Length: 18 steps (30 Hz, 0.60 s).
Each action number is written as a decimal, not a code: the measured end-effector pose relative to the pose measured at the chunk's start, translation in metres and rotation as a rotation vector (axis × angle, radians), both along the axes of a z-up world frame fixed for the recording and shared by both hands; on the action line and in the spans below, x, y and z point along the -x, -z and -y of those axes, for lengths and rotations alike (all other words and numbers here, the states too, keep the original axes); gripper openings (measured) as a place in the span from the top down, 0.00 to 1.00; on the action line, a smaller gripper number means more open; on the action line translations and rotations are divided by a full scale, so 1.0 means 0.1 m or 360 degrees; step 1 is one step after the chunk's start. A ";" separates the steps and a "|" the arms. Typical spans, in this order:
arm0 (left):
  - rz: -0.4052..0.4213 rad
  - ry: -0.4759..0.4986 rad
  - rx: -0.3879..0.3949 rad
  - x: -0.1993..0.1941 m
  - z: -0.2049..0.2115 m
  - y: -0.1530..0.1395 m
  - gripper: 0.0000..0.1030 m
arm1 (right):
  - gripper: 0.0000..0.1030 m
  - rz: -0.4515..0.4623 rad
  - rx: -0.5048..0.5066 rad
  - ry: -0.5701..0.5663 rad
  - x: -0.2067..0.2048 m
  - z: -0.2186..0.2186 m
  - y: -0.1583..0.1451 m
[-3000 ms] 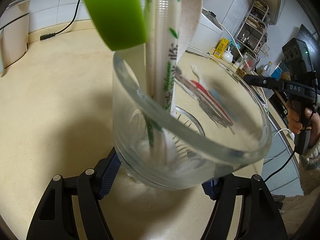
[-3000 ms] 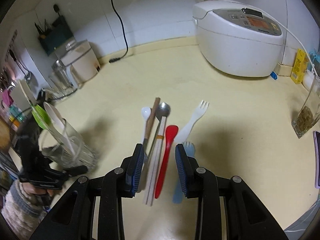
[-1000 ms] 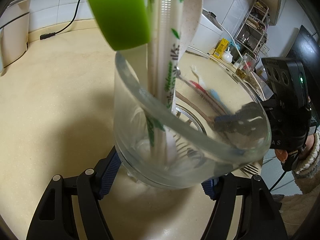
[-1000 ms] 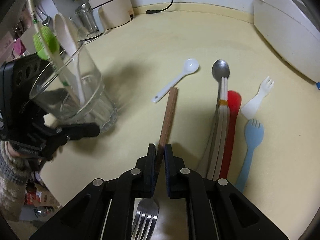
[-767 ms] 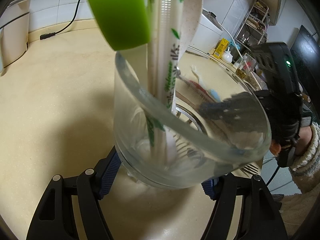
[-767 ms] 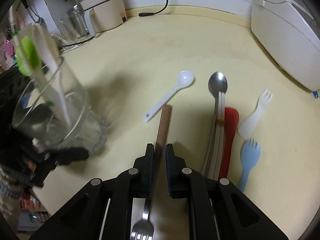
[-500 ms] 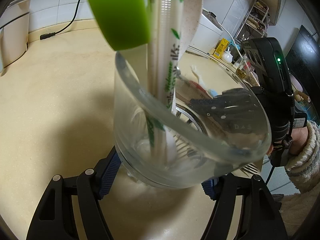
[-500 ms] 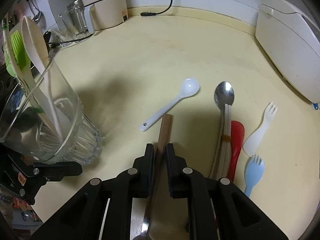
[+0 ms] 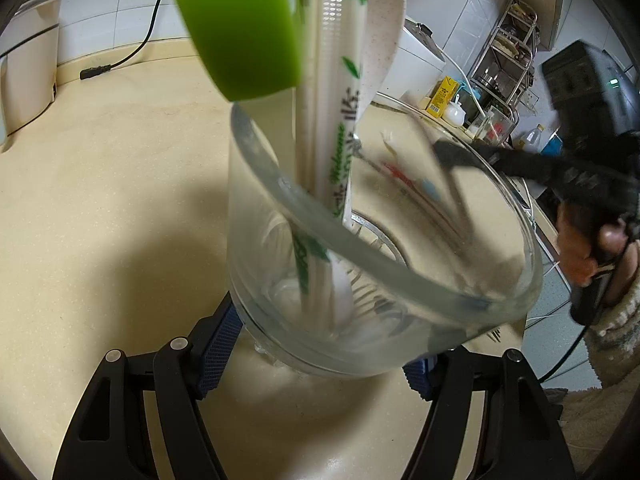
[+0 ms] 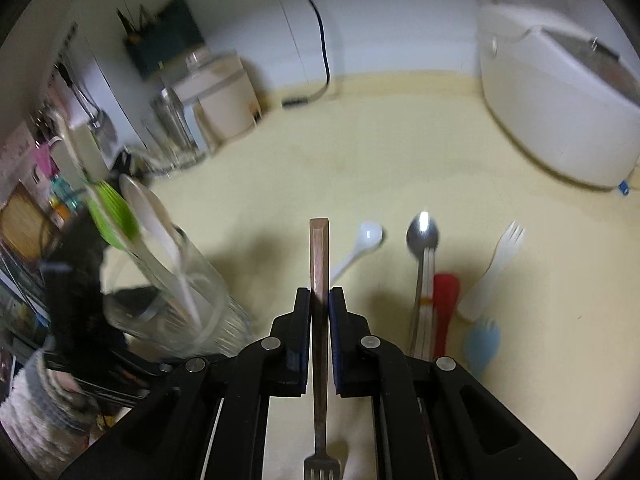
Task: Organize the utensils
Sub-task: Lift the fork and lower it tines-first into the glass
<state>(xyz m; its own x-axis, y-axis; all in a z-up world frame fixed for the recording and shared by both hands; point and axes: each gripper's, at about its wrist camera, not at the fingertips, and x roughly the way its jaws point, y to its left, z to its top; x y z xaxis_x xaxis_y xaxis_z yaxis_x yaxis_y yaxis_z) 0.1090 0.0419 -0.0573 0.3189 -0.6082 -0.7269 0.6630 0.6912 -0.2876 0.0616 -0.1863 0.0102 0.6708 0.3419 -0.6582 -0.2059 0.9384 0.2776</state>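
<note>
My left gripper [image 9: 316, 356] is shut on the base of a clear glass [image 9: 360, 280], tilted toward the camera. In the glass stand a green spatula [image 9: 240, 28], wrapped chopsticks [image 9: 336, 80] and a beige spoon [image 9: 384, 20]. My right gripper [image 10: 319, 308] is closing its jaws on the wooden handle of a fork [image 10: 319, 248], whose tines [image 10: 322, 468] point back at the camera. The fork is off the counter, to the right of the glass [image 10: 172, 300]. In the left wrist view the right gripper [image 9: 452, 152] shows blurred above the glass rim.
On the cream counter lie a white spoon [image 10: 360, 248], a metal spoon [image 10: 422, 236] with banded chopsticks [image 10: 428, 320], a red spoon [image 10: 444, 304], a white fork [image 10: 496, 268] and a blue fork [image 10: 482, 340]. A rice cooker [image 10: 560, 100] stands far right, appliances [image 10: 224, 100] far left.
My right gripper has risen with the fork, lifting it off the counter, and has tipped up toward the wall. The left gripper and the glass have stayed put.
</note>
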 end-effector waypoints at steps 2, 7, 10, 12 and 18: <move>0.0000 0.0000 0.0000 0.00 0.00 0.00 0.28 | 0.91 0.0060 -0.0015 0.0009 0.08 0.01 -0.12; 0.0000 0.0000 0.0000 0.00 0.00 0.00 0.28 | 0.91 0.0166 -0.0027 0.0037 0.24 0.04 -0.34; 0.0000 0.0000 0.0000 0.00 0.00 0.00 0.28 | 0.91 0.0215 -0.0034 0.0058 0.32 0.08 -0.46; 0.0002 0.0000 0.0000 0.00 0.00 0.00 0.28 | 0.91 0.0254 -0.0030 0.0074 0.37 0.11 -0.55; 0.0002 0.0000 0.0000 0.00 0.00 0.00 0.28 | 0.91 0.0376 -0.0011 0.0093 0.47 0.12 -0.79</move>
